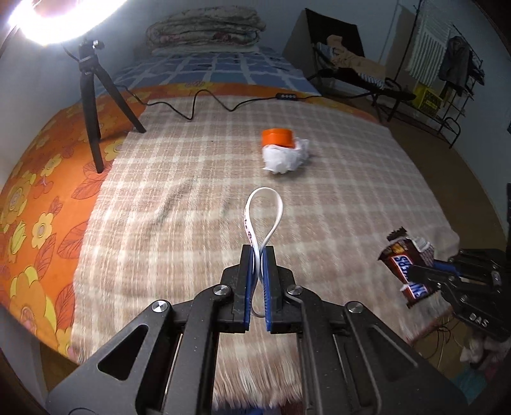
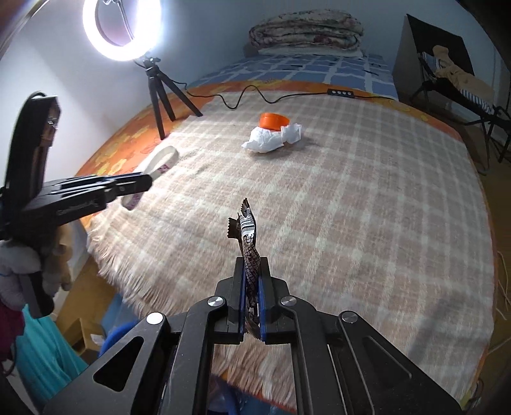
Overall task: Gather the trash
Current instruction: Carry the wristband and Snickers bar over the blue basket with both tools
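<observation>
My left gripper (image 1: pixel 258 252) is shut on a flattened white tape ring (image 1: pixel 263 210), held above the near edge of the plaid blanket (image 1: pixel 191 191); the ring also shows in the right wrist view (image 2: pixel 158 162). My right gripper (image 2: pixel 251 265) is shut on a brown Snickers wrapper (image 2: pixel 247 236), held above the blanket's near edge; the wrapper also shows in the left wrist view (image 1: pixel 407 265). A crumpled white paper (image 1: pixel 284 158) lies mid-blanket against an orange lid (image 1: pixel 277 136). Both show in the right wrist view: paper (image 2: pixel 271 139), lid (image 2: pixel 273 120).
A ring light on a black tripod (image 1: pixel 91 105) stands at the back left, its cable (image 1: pixel 204 102) trailing across the blanket. Folded quilts (image 1: pixel 206 28) lie at the bed's head. A folding chair (image 1: pixel 351 73) and clothes rack (image 1: pixel 447 64) stand right. A blue bag (image 2: pixel 44 348) hangs below left.
</observation>
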Demonstrator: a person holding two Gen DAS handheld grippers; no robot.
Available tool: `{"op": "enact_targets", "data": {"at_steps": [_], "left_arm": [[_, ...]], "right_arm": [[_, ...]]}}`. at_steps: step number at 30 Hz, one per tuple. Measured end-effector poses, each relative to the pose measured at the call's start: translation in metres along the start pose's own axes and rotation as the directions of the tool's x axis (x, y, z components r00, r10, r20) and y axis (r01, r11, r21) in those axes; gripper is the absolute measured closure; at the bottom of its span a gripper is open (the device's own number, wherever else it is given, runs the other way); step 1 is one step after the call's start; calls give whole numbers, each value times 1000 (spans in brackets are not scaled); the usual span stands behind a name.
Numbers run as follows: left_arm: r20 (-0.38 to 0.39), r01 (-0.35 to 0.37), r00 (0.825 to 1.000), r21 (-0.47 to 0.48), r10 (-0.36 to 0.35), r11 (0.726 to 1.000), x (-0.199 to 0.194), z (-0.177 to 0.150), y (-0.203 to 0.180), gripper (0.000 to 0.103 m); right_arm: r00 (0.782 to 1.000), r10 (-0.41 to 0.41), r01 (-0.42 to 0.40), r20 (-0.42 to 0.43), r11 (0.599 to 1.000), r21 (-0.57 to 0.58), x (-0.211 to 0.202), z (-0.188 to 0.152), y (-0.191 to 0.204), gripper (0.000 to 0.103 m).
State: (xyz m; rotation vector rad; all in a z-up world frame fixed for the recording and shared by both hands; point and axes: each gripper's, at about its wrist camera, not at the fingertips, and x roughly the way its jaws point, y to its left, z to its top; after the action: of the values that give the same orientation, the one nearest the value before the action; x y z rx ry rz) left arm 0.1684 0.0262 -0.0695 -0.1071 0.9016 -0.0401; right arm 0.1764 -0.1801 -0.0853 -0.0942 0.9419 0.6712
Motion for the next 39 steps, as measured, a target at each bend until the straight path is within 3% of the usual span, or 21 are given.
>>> {"op": "enact_targets", "data": {"at_steps": [5,16,27,39], "left_arm": [[23,23,999,16,-23,1000,-32,-16,-9,99],[-1,61,998,55,-61,997,-71,-76,-33,99],[-83,72,994,24,-70,997,-68,-147,-36,99],[-170,68,983,5,-66,998,-53,-209,-41,99]], "right_arm": [[1000,8,-8,8,1000,15,-19,-19,4,98],[999,41,-41,6,999,-15,-48,-67,42,98],[996,72,-74,-44,997,-35,-50,-112,70,98],[986,95,-101,-137,994,-37,-26,-149,89,98]]}}
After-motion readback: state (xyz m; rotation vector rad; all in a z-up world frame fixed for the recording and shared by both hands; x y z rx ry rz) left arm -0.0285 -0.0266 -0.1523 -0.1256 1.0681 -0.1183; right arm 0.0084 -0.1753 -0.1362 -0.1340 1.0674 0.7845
